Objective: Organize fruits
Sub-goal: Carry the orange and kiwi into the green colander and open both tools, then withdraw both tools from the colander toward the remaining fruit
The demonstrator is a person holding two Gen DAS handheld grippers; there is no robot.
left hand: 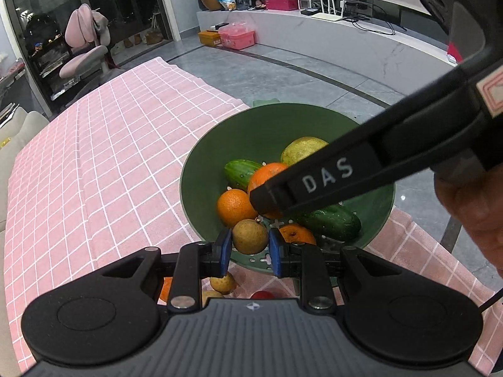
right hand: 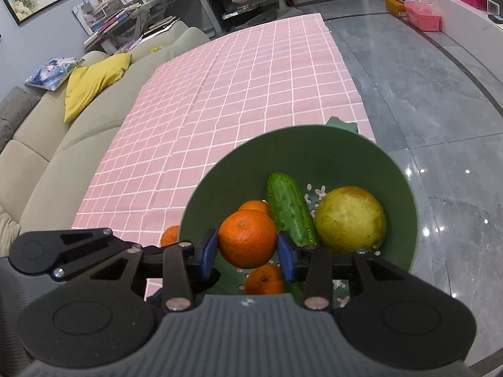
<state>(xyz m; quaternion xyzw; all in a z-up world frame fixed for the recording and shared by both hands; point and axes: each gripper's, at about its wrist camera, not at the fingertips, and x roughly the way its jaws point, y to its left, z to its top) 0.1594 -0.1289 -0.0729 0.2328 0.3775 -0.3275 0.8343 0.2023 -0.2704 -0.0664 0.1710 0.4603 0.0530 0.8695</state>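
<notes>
The left hand-held gripper (left hand: 250,246) pinches a small brown round fruit (left hand: 250,236), perhaps a longan, between its blue pads (left hand: 225,249), just over the near rim of the green colander bowl (left hand: 220,144). The right hand-held gripper (right hand: 247,250) pinches a mandarin (right hand: 247,238) above the same bowl (right hand: 314,147); in the left wrist view its black finger marked DAS (left hand: 327,177) crosses the bowl and hides much of that mandarin and part of a cucumber (left hand: 330,221).

Lying in the bowl are a second cucumber (right hand: 290,209), a large yellow-green citrus (right hand: 350,218), and more mandarins (right hand: 264,279), one largely behind the held one. The left gripper's body cuts off what lies nearest: a second brown fruit (left hand: 222,282), a sliver of orange (left hand: 165,287) and a red fruit top (left hand: 262,294) peek out on the cloth, too hidden to name surely. Another mandarin (right hand: 170,235) sits outside the bowl's left wall, half covered by it.

The bowl stands at the right-hand edge of the desk, its far rim overhanging the pink checked tablecloth (right hand: 235,94) toward the grey tiled floor (right hand: 424,94). Left of the bowl the cloth runs open to the far edge, with a beige sofa (right hand: 63,132) along its left side.
</notes>
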